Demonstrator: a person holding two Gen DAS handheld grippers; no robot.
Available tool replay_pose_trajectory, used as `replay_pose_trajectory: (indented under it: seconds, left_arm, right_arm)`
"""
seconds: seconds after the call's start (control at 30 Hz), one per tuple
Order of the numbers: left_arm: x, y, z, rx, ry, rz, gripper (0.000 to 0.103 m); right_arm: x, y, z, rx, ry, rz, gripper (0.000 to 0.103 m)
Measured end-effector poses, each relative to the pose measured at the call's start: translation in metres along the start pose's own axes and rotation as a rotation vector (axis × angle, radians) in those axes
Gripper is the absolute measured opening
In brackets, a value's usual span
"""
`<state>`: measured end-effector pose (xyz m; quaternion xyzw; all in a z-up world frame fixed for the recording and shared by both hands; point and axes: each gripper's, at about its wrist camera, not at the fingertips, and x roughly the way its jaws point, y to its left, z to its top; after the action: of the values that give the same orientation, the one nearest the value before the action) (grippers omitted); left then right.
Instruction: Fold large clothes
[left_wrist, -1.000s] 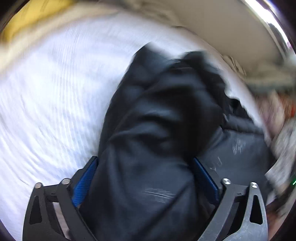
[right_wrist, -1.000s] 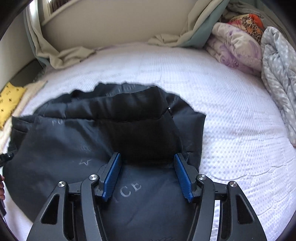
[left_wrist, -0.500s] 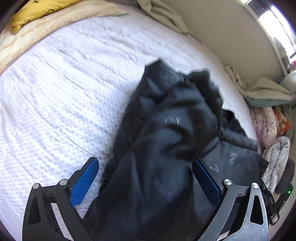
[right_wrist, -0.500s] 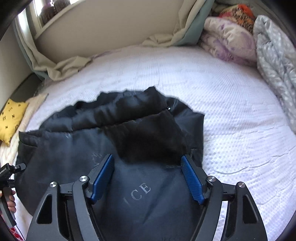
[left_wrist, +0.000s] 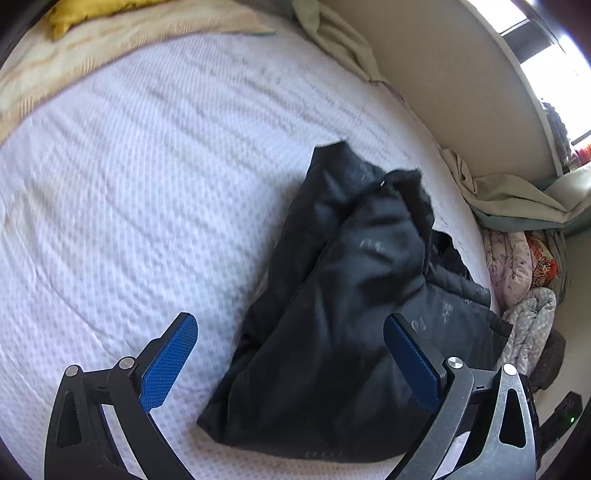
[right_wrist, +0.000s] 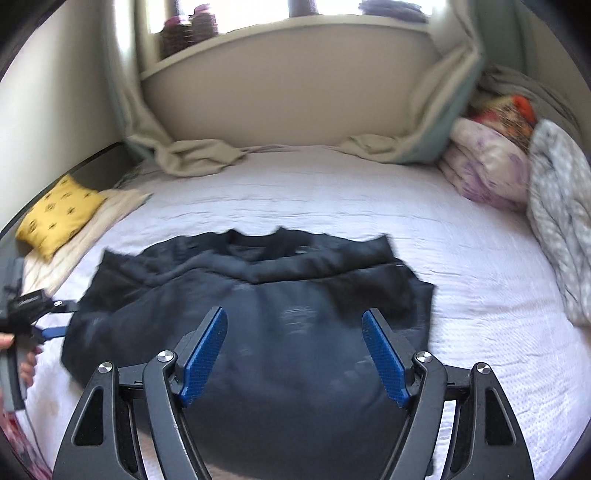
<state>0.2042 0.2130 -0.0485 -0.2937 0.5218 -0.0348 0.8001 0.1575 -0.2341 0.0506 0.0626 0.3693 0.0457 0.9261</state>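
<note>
Black jacket (right_wrist: 258, 332) on white bed (right_wrist: 369, 199), yellow pillow (right_wrist: 55, 218) nearby, both grippers wide, empty.

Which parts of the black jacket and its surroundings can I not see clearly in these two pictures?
- Black jacket, right wrist view: near hem hidden behind the right gripper; printed lettering blurred.
- Left wrist view: the jacket's right part is covered by a finger.
- Left gripper, right wrist view: cut off by the left edge.
</note>
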Motion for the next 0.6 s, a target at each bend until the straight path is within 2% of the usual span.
replay_pose_trajectory:
  seconds: [0.1,0.27,0.33,0.6]
  left_arm:
    - [0.004,0.012,-0.005,-0.046,0.035,-0.021,0.102]
    - [0.020,0.027,-0.017,-0.148,0.116,-0.101,0.102]
    - [0.026,0.031,-0.021,-0.171,0.128,-0.121,0.102]
    - [0.039,0.022,-0.024,-0.168,0.093,-0.145,0.102]
  right_arm:
    - [-0.002,0.018,-0.004,-0.028,-0.005,0.046,0.073]
    - [0.007,0.039,-0.010,-0.058,0.031,0.120,0.052]
    - [0.013,0.045,-0.012,-0.064,0.049,0.139,0.049]
    - [0.046,0.075,-0.030,-0.153,0.116,0.140,0.048]
